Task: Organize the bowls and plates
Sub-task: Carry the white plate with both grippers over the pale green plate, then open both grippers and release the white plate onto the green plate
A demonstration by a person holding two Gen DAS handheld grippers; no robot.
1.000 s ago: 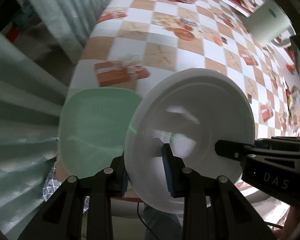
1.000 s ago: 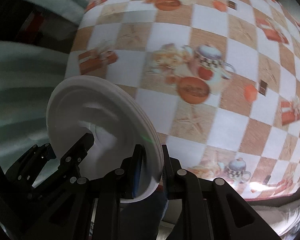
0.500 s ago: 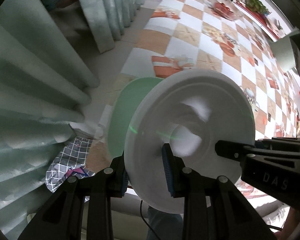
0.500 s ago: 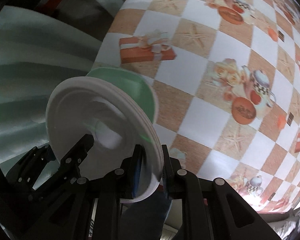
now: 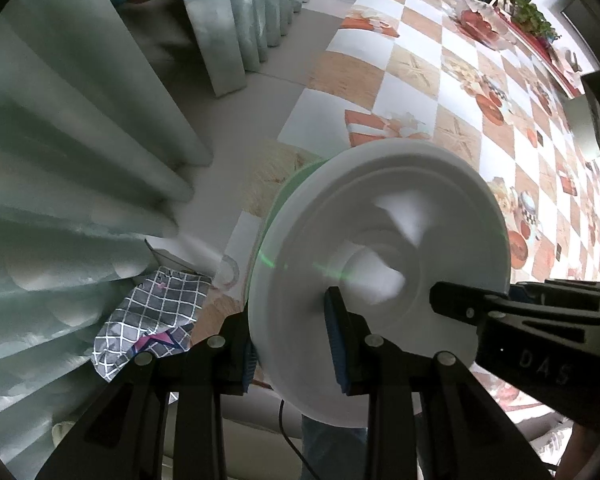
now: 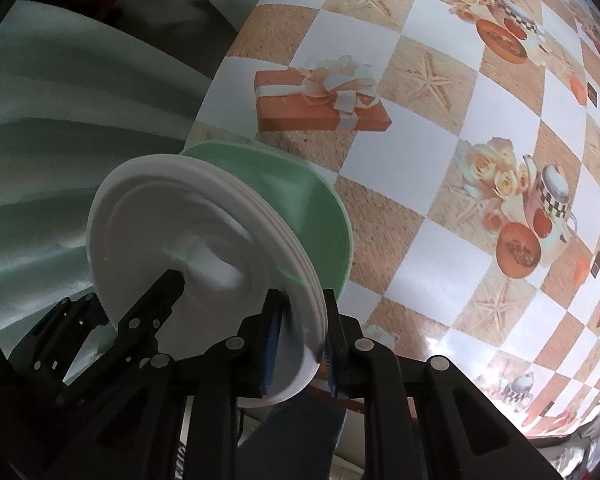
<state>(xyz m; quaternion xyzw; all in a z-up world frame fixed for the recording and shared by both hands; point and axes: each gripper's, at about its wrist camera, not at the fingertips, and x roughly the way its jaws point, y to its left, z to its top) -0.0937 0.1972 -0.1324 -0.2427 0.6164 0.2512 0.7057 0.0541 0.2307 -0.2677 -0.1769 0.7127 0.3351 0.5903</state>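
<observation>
A white round plate [image 5: 388, 248] is held on edge, above the table, by both grippers. My left gripper [image 5: 294, 344] is shut on its lower rim. My right gripper [image 6: 300, 332] is shut on the rim [image 6: 300, 276] of the same plate; its fingers [image 5: 500, 308] show at the right of the left wrist view. A green plate [image 6: 312, 208] lies on the table's near left corner, mostly hidden behind the white plate; only its edge [image 5: 284, 200] shows in the left wrist view.
The table [image 6: 440, 80] carries a checkered cloth with gift and teapot prints. Its left edge runs beside pale green curtains [image 5: 80, 140]. A checkered cloth [image 5: 152, 312] lies below on the left. Dishes of red food [image 5: 480, 24] sit far back.
Both grippers have carried the white plate left toward the table's corner. It now covers most of the green plate. The grips are unchanged.
</observation>
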